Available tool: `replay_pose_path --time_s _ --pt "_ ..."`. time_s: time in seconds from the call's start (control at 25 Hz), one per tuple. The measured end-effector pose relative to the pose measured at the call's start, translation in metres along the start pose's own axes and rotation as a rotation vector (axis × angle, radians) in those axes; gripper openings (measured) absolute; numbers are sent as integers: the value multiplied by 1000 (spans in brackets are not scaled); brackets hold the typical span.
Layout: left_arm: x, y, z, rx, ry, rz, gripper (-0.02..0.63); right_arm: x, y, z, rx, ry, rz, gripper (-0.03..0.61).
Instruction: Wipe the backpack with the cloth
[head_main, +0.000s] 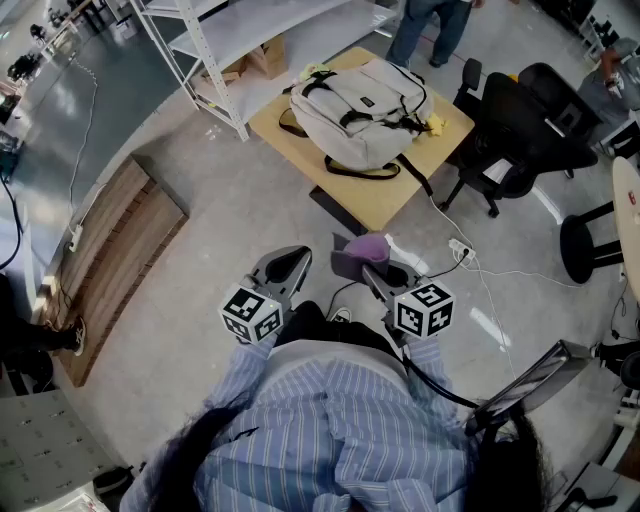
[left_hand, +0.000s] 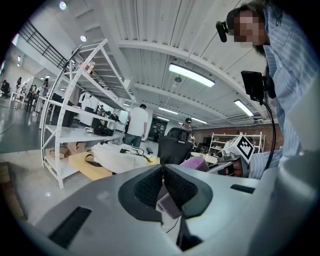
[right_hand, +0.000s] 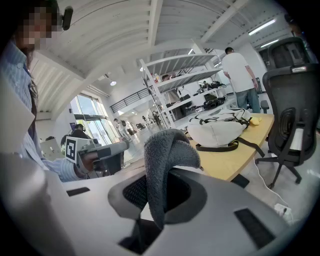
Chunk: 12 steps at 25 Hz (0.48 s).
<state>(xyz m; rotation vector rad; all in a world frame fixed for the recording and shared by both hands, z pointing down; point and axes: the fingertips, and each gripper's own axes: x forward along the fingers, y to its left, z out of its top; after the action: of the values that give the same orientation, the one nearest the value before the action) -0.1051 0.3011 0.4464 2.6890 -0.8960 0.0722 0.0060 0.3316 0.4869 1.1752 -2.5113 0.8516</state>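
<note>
A light grey backpack (head_main: 365, 115) lies flat on a low wooden table (head_main: 392, 203) some way ahead of me, its black straps spread out. It also shows in the left gripper view as the backpack (left_hand: 120, 154) and in the right gripper view as the backpack (right_hand: 220, 131). My right gripper (head_main: 352, 262) is shut on a purple-grey cloth (head_main: 366, 245), which drapes over the jaws as the cloth (right_hand: 165, 150) in the right gripper (right_hand: 160, 177). My left gripper (head_main: 295, 258) hangs beside it, its pads (left_hand: 150, 187) pressed together with nothing held. Both grippers are close to my body, far from the table.
A black office chair (head_main: 520, 130) stands right of the table. A white shelf rack (head_main: 230, 40) is behind it at the left. A person (head_main: 430, 30) stands beyond the table. A power strip and cable (head_main: 460, 248) lie on the floor. A wooden panel (head_main: 120, 240) lies at the left.
</note>
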Motion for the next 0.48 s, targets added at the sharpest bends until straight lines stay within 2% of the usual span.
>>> replay_pose_path --time_s 0.48 --pt "19 -7 -1 0 22 -26 15 -5 -15 -2 30 -2 -9 41"
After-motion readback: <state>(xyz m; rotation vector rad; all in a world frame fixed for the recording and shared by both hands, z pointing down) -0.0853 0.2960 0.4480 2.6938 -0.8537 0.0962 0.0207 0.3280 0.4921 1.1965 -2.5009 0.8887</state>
